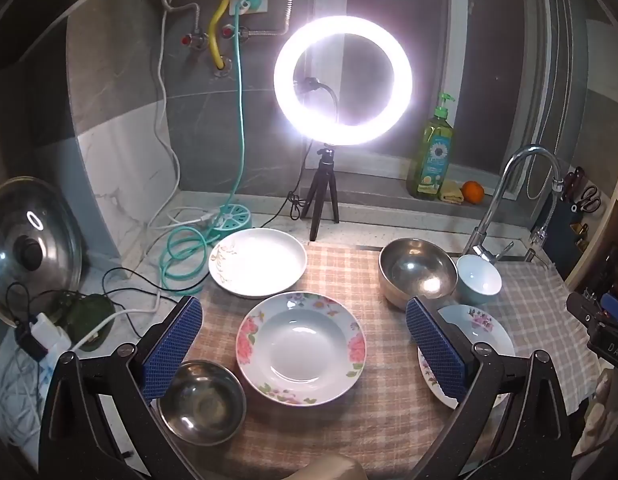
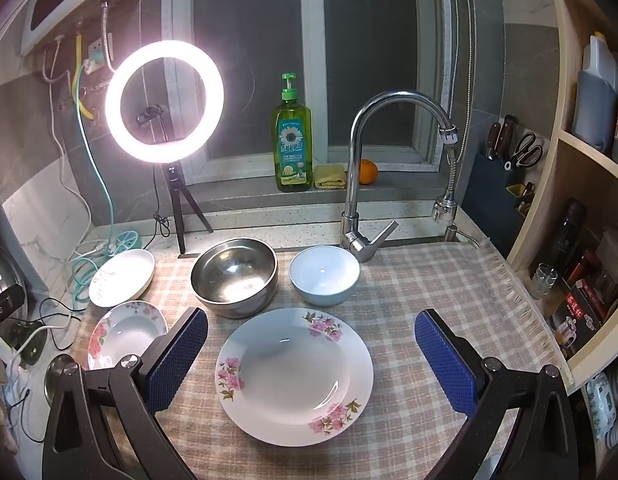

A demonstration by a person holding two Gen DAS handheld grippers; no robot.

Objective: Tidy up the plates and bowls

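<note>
- Left gripper (image 1: 305, 344) hangs over the checked beige cloth (image 1: 389, 412) with its blue-padded jaws spread wide, nothing in them. A deep white plate with red and pink flowers on the rim (image 1: 301, 350) sits right between the fingers in that view, flat on the cloth.
- Near the cloth's front left corner there's a small dull steel bowl (image 1: 201, 400), just beside the left finger.
- Right gripper (image 2: 311, 358) is the same deal: jaws wide apart, holding nothing, above a white plate with pink blossom sprays (image 2: 295, 376) that lies mid-cloth towards the front.
- Back of the cloth: a big shiny steel bowl (image 2: 234, 276) and a pale blue ceramic bowl (image 2: 324, 275) side by side, close but I can't tell if they touch. The blue one sits just in front of the chrome tap (image 2: 359, 184).
- At the back left corner, a white oval dish with a gold leaf pattern (image 1: 258, 263) hangs half off the cloth onto the speckled worktop (image 2: 269, 232).
- Behind it all: a glowing ring light on a little black tripod (image 1: 343, 80), a green pump bottle of dish soap (image 2: 292, 144), a folded yellow rag (image 2: 329, 177) and an orange (image 2: 367, 172) on the window ledge.
</note>
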